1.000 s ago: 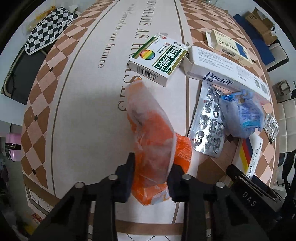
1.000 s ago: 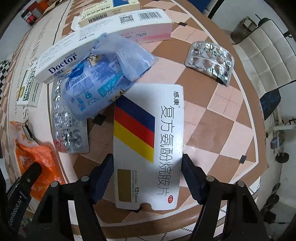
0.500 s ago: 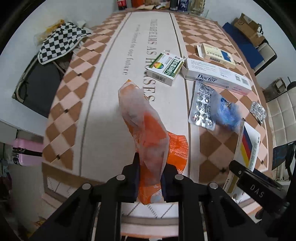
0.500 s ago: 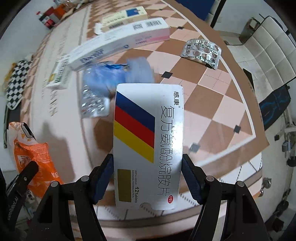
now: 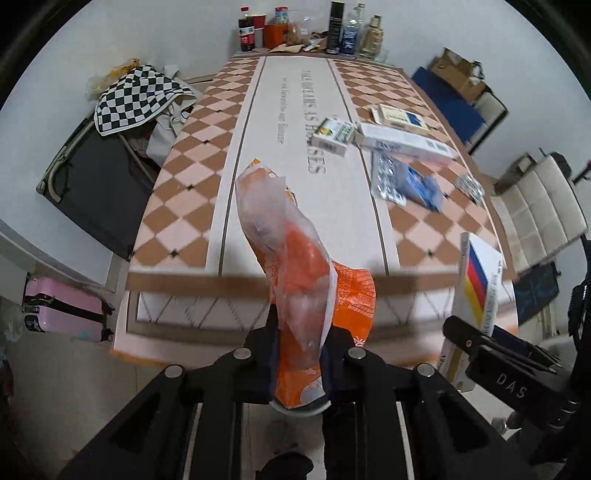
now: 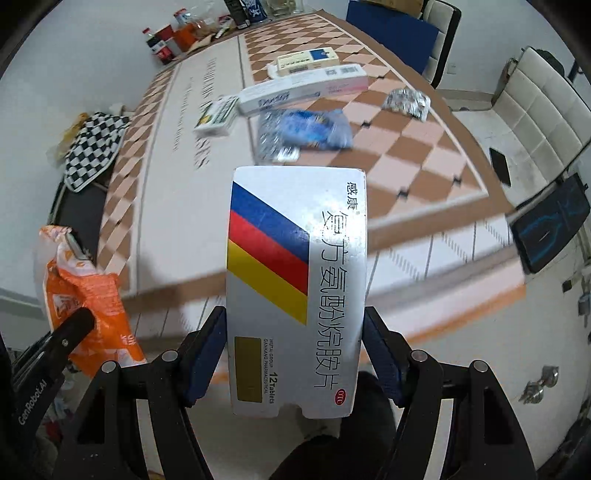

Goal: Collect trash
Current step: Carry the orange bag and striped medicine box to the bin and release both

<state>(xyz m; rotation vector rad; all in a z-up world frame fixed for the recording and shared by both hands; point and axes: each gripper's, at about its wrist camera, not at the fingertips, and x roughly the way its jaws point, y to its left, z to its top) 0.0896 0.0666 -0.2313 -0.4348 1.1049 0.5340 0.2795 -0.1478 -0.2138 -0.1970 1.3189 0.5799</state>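
Observation:
My left gripper [image 5: 300, 354] is shut on an orange and clear plastic snack wrapper [image 5: 295, 273], held up off the table's near edge; the wrapper also shows in the right wrist view [image 6: 85, 295]. My right gripper [image 6: 293, 354] is shut on a white pill box with blue, red and yellow stripes [image 6: 295, 280], held flat above the near edge; the box also shows in the left wrist view [image 5: 480, 280]. On the table [image 5: 258, 177] lie a green-and-white box [image 5: 332, 136], a long white Doctor box [image 5: 402, 144], a blue plastic wrapper [image 5: 421, 184] and foil blister packs [image 5: 388, 181].
A checkered cloth on a black case [image 5: 136, 96] and a pink suitcase [image 5: 62, 310] stand left of the table. White padded chairs [image 5: 543, 214] stand to the right. Bottles and cans [image 5: 306, 29] crowd the table's far end. A small blister pack [image 6: 406, 101] lies near the right edge.
Both grippers have pulled back and up from the table, carrying the wrapper and the striped pill box past the near edge. The table looks smaller and farther away.

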